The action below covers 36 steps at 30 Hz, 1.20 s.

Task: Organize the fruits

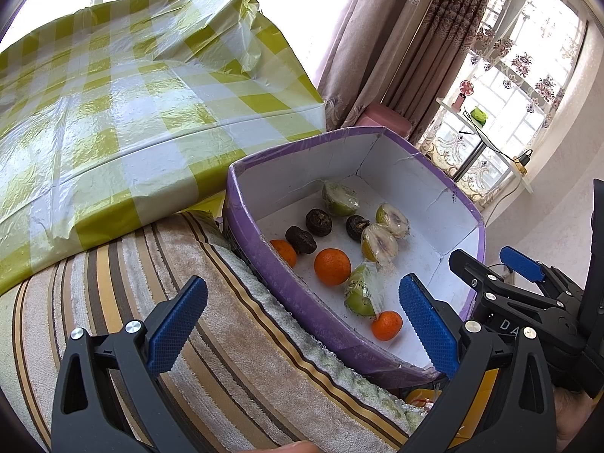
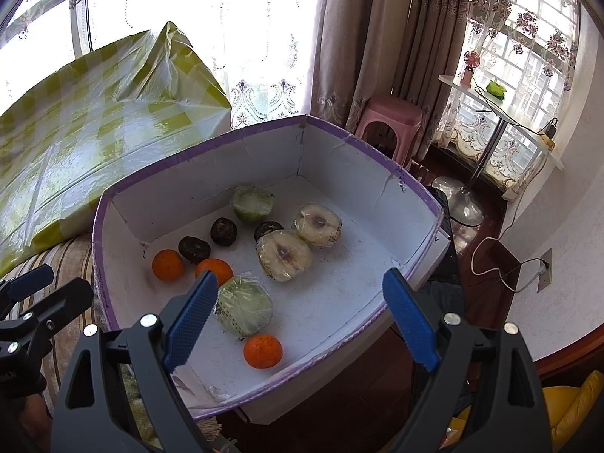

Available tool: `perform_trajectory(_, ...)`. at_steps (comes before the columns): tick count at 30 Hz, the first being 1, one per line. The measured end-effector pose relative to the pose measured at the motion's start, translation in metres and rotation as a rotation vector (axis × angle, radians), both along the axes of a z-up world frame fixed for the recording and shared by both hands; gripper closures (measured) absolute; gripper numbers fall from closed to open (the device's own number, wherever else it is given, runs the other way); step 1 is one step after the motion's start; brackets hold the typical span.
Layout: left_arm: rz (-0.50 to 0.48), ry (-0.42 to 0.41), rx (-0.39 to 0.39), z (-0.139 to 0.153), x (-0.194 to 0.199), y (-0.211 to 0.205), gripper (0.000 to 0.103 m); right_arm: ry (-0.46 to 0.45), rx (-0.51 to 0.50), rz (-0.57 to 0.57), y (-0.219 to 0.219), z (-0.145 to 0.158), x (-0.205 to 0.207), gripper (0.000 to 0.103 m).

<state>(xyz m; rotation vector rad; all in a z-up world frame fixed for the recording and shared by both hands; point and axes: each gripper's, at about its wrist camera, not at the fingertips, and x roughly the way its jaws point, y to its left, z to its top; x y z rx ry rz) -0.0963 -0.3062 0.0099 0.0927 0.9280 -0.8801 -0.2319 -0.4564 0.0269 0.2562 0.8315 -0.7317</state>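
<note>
A purple-edged white box (image 1: 260, 264) (image 2: 113, 256) rests on a striped cloth. It holds three oranges (image 2: 263, 351), three dark round fruits (image 2: 194, 249) and several plastic-wrapped fruit halves (image 2: 284, 255). My left gripper (image 1: 302, 281) stands open over the box's near left wall, with nothing gripped. My right gripper (image 2: 300, 275) is open above the box's near end, and a wrapped green half (image 2: 245, 309) lies below its left finger. Each gripper shows in the other's view: the right gripper (image 1: 481, 255) at the box's right corner, the left gripper (image 2: 62, 281) beside the left wall.
A bulky block under yellow-and-white checked plastic (image 1: 132, 113) stands left of the box. The striped cloth (image 1: 226, 339) covers the support under both. Behind are curtains, a pink stool (image 2: 389, 117), a small white stand table (image 2: 502, 102) and a cable to a wall socket (image 2: 543, 268).
</note>
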Motion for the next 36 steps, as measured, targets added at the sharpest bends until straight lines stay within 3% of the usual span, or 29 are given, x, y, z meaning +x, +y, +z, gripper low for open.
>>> perform_trajectory(36, 0.0, -0.003, 0.002, 0.002, -0.0002, -0.0037, 0.004, 0.006, 0.002, 0.0, 0.0018, -0.0025, 0.0026, 0.014)
